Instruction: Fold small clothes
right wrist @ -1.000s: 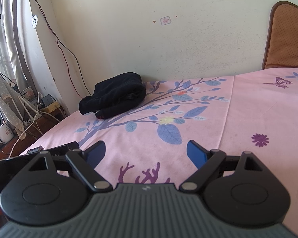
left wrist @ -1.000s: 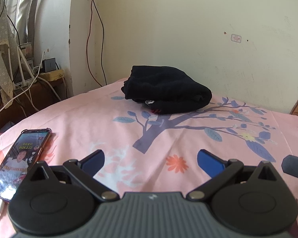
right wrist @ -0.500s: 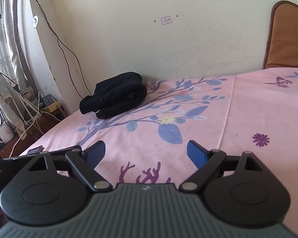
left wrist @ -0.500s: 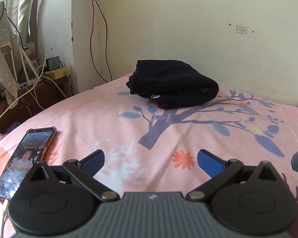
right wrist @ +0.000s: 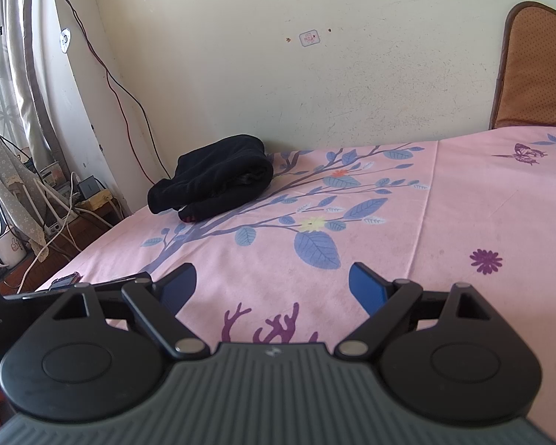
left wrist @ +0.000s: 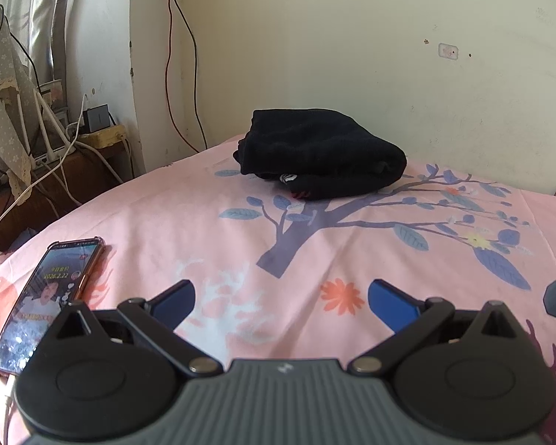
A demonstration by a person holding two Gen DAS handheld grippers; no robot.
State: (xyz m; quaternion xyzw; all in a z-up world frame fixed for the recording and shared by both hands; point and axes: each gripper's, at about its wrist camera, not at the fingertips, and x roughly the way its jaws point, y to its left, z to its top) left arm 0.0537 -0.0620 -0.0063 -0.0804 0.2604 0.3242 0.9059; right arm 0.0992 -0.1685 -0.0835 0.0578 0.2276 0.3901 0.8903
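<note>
Two grippers, left (left wrist: pixel 281 296) and right (right wrist: pixel 272 283), I hold with jaws apart over bare pink sheet (left wrist: pixel 204 222). Phone (left wrist: pixel 46 304) lies near the bed's left edge. Black garment (left wrist: pixel 320 159), bundled, rests well ahead by the wall (left wrist: pixel 352 55), untouched.

Black tongs (left wrist: pixel 281 296) with blue pads (left wrist: pixel 389 302), ribbed grey housing.
</note>
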